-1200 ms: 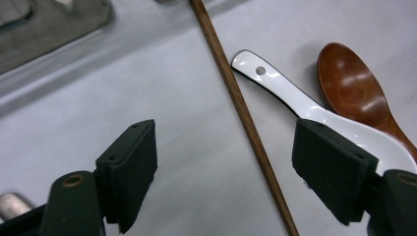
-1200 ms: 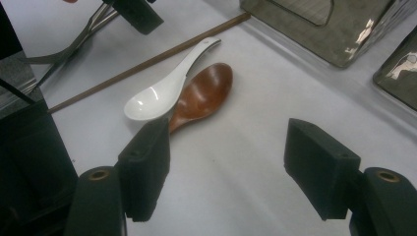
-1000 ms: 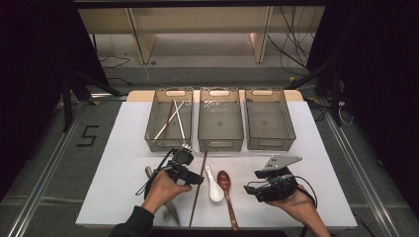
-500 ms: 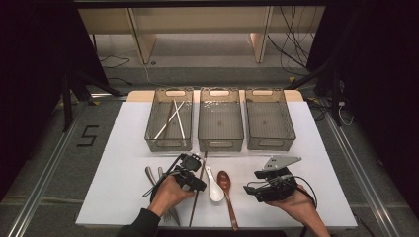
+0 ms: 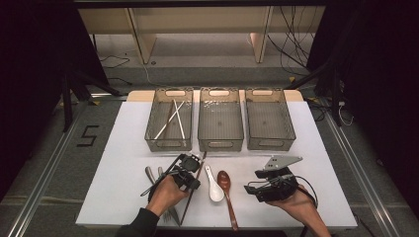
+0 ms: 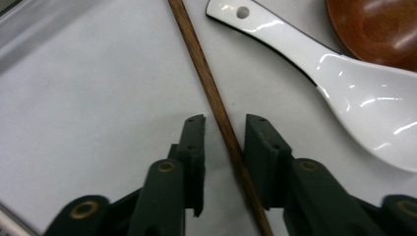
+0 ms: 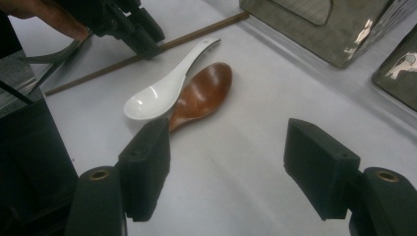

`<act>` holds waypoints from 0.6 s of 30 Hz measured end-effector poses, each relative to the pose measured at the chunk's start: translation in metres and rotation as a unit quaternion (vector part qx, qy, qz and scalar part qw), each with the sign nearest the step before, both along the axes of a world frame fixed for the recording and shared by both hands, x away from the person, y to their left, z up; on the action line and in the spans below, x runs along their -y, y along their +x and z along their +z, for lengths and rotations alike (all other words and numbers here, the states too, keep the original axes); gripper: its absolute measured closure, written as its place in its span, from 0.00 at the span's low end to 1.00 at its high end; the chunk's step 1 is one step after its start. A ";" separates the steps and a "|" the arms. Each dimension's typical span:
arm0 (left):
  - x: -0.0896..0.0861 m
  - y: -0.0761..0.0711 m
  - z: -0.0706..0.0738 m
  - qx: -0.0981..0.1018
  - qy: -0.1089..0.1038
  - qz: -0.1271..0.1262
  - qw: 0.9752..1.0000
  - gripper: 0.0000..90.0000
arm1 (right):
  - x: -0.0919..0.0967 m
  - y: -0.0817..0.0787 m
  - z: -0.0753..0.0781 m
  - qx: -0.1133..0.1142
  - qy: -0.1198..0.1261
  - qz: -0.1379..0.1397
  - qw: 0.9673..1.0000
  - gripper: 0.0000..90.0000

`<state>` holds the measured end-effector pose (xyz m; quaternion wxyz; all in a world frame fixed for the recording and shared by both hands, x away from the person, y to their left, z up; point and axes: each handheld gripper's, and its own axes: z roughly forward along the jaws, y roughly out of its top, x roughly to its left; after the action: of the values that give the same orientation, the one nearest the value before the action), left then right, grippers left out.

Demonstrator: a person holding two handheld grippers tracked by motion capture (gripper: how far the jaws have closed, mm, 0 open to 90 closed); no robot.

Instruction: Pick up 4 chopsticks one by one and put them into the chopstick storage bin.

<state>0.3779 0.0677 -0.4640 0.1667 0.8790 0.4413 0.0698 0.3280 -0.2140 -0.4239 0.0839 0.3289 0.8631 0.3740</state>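
At the lower centre of the high view, my left gripper sits low over a brown chopstick that runs from the front of the middle bin down toward the table's near edge. In the left gripper view the chopstick crosses from the top centre to the bottom centre and passes between my 2 jaws, which have just been closing; a narrow gap shows on each side of the stick, so the pads do not yet press it. A white spoon lies just right of it, with a brown spoon in the upper right corner. My right gripper rests at the lower right of the high view, its jaws wide and holding nothing; in the right gripper view bare table lies between them. 3 bins line the far side of the table, the left one with 2 pale chopsticks. Metal cutlery lies at the left gripper's left.
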 end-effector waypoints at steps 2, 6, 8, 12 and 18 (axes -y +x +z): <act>-0.002 0.001 0.000 -0.005 -0.003 0.003 1.000 0.84 | 0.000 0.000 0.000 -0.001 0.000 0.000 1.000 0.39; -0.004 0.003 0.001 -0.016 -0.008 0.005 1.000 0.87 | 0.000 0.000 0.000 0.000 -0.001 0.000 1.000 0.39; -0.005 0.004 0.001 -0.018 -0.016 0.011 1.000 0.88 | -0.001 0.000 0.000 -0.001 -0.001 0.000 1.000 0.39; -0.005 0.005 0.000 -0.022 -0.021 0.014 0.999 0.93 | -0.001 0.000 0.000 -0.001 -0.001 0.002 1.000 0.39; -0.007 0.006 0.000 -0.026 -0.026 0.015 0.999 0.93 | -0.002 0.001 -0.001 -0.002 -0.002 0.002 1.000 0.39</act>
<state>0.3838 0.0747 -0.4638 0.1769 0.8694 0.4598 0.0381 0.3289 -0.2123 -0.4251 0.0821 0.3274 0.8647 0.3720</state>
